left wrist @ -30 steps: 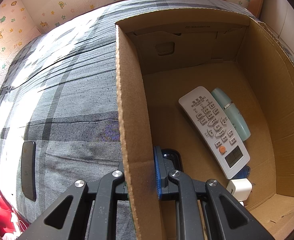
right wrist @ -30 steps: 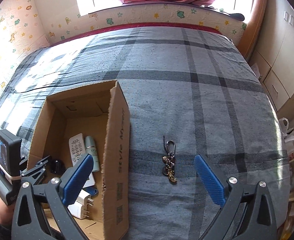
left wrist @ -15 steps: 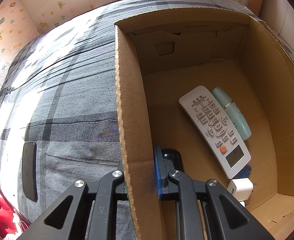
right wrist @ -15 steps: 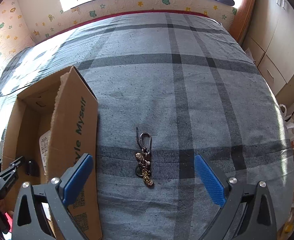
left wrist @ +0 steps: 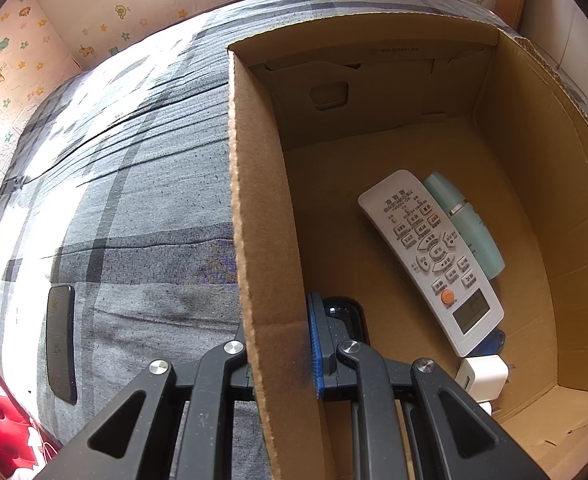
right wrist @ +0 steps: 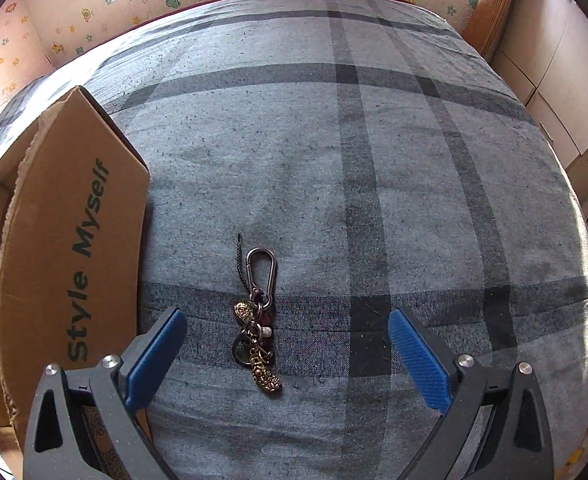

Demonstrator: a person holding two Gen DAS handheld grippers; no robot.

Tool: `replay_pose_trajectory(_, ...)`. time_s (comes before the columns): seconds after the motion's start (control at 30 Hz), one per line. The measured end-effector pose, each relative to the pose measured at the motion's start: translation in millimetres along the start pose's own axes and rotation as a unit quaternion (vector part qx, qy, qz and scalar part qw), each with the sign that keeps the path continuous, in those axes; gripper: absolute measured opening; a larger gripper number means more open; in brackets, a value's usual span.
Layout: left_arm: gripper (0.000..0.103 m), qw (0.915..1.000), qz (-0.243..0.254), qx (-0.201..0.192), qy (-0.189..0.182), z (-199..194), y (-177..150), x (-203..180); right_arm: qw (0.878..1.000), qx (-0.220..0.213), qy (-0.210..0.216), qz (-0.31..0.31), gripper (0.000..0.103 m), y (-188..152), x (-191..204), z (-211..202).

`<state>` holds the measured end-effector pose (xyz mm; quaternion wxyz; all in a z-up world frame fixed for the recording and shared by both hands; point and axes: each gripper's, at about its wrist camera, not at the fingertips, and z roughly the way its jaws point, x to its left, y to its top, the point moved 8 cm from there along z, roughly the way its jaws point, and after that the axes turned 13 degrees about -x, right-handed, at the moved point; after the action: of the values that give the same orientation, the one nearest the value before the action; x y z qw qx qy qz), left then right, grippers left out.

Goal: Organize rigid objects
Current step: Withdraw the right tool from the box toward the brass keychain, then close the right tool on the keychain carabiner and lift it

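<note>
The left gripper (left wrist: 281, 344) is clamped tight, its far pad apparently hidden; the right gripper (right wrist: 287, 354) points steeply down, jaws spread wide.

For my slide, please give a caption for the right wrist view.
Open right gripper above a keychain on the plaid bedcover, beside a cardboard box.

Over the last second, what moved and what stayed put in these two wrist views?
The right gripper, jaws wide open, has come down toward the keychain on the bedspread; the keychain now lies between the fingertips, untouched. The left gripper stays clamped on the cardboard box wall. The remote and other box contents are unchanged.
</note>
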<state>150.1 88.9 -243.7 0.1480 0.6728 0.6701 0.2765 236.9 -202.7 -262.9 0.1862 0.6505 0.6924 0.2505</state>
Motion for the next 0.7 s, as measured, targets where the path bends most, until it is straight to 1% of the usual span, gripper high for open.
replay_pose_trajectory(0.43,0.016,1.0000,0.000,0.001,0.000,0.2,0.9,-0.6,0.999,0.023,-0.015,-0.027,0.101,-15.8,3.9,41.0)
replay_pose_trajectory(0.63,0.016,1.0000,-0.003,0.001,-0.002,0.1,0.6,0.6,0.999,0.025,-0.020,-0.035,0.099,-20.2,4.9,47.0)
replay_pose_trajectory(0.67,0.016,1.0000,-0.004,0.002,-0.003,0.6,0.5,1.1,0.999,0.025,-0.021,-0.036,0.097,-19.6,5.1,47.7)
replay_pose_trajectory(0.7,0.016,1.0000,-0.005,0.002,-0.004,0.9,0.7,1.3,0.999,0.024,-0.023,-0.037,0.092,-19.4,6.0,47.6)
